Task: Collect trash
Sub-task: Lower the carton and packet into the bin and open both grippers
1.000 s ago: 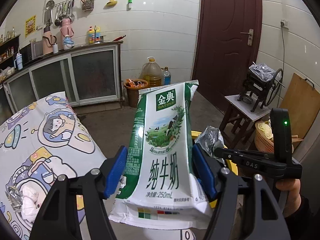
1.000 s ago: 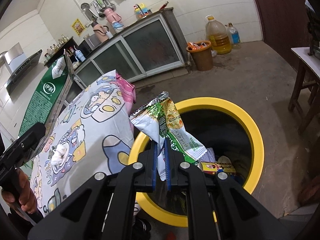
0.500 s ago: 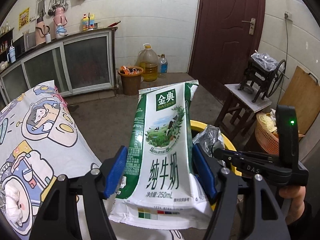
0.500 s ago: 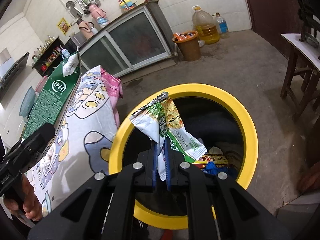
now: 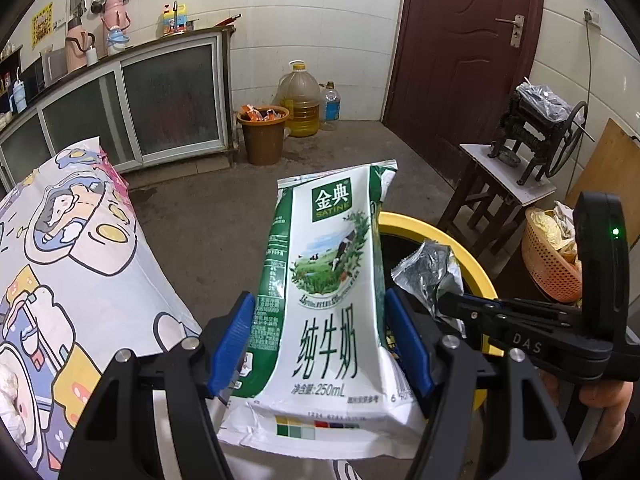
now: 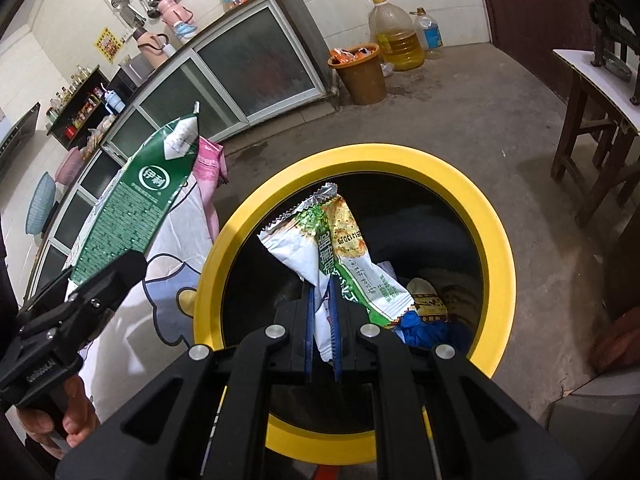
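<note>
My left gripper [image 5: 320,340] is shut on a green and white milk carton [image 5: 328,292] and holds it upright beside the table's edge. The carton also shows in the right wrist view [image 6: 136,208]. My right gripper [image 6: 322,320] is shut on a green and white snack wrapper [image 6: 340,256] and holds it above the open mouth of the yellow-rimmed trash bin [image 6: 496,240]. The bin [image 5: 476,276] sits on the floor just right of the carton in the left wrist view, where the wrapper's silver side [image 5: 432,272] shows too. Several pieces of trash lie inside the bin.
A table with a cartoon-print cloth [image 5: 72,280] is at the left, with crumpled white paper [image 5: 8,392] on it. A brown bucket [image 5: 263,132], oil jug [image 5: 299,100], wooden stool [image 5: 500,196] and orange basket [image 5: 548,256] stand on the concrete floor.
My right gripper has moved forward with the wrapper from the bin's near rim to over its opening. My left gripper has swung right with the carton, towards the bin.
</note>
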`<action>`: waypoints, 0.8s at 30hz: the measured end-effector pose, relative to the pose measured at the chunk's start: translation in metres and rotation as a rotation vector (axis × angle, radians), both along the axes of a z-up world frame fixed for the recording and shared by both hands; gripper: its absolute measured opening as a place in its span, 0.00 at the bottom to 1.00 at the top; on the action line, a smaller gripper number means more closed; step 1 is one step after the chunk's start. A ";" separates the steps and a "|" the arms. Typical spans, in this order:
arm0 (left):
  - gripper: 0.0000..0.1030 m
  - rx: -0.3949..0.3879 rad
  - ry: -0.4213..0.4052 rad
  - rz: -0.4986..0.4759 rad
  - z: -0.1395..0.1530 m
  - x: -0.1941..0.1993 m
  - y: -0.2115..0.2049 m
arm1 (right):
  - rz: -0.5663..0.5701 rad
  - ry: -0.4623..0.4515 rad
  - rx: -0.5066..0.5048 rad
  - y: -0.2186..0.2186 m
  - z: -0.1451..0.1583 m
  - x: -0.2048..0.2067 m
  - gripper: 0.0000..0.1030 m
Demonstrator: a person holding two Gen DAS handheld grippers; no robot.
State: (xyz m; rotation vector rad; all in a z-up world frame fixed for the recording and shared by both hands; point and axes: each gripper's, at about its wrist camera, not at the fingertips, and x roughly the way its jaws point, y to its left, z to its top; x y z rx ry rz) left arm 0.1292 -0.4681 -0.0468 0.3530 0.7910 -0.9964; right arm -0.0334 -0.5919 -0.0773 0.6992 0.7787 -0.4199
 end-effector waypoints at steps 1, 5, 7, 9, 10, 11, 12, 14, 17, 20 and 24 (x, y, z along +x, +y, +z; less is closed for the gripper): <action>0.62 0.001 0.004 -0.001 -0.001 0.000 0.000 | 0.001 0.001 -0.001 0.000 0.000 0.000 0.08; 0.62 0.005 0.005 -0.001 -0.003 0.000 -0.002 | 0.002 0.006 0.001 0.001 0.000 0.001 0.08; 0.62 0.010 0.008 -0.001 -0.004 0.001 -0.004 | 0.000 0.010 0.003 0.000 0.000 0.000 0.08; 0.62 0.016 0.008 -0.001 -0.006 0.000 -0.006 | -0.001 0.017 0.008 -0.001 -0.001 0.001 0.08; 0.62 0.018 0.007 0.000 -0.007 -0.001 -0.007 | -0.001 0.022 0.010 -0.002 -0.002 0.001 0.08; 0.62 0.022 0.007 0.001 -0.006 -0.001 -0.009 | -0.001 0.025 0.012 -0.003 -0.003 0.003 0.08; 0.62 0.026 0.009 0.002 -0.008 -0.002 -0.011 | -0.002 0.029 0.015 -0.003 -0.005 0.002 0.08; 0.62 0.033 0.013 0.002 -0.010 -0.002 -0.013 | -0.001 0.035 0.017 -0.002 -0.006 0.003 0.08; 0.62 0.039 0.013 0.004 -0.012 -0.003 -0.017 | 0.001 0.040 0.021 -0.002 -0.007 0.003 0.08; 0.62 0.040 0.016 0.009 -0.014 -0.002 -0.019 | 0.005 0.045 0.022 -0.002 -0.008 0.005 0.08; 0.62 0.046 0.035 0.015 -0.022 -0.001 -0.023 | 0.009 0.055 0.033 -0.004 -0.011 0.009 0.08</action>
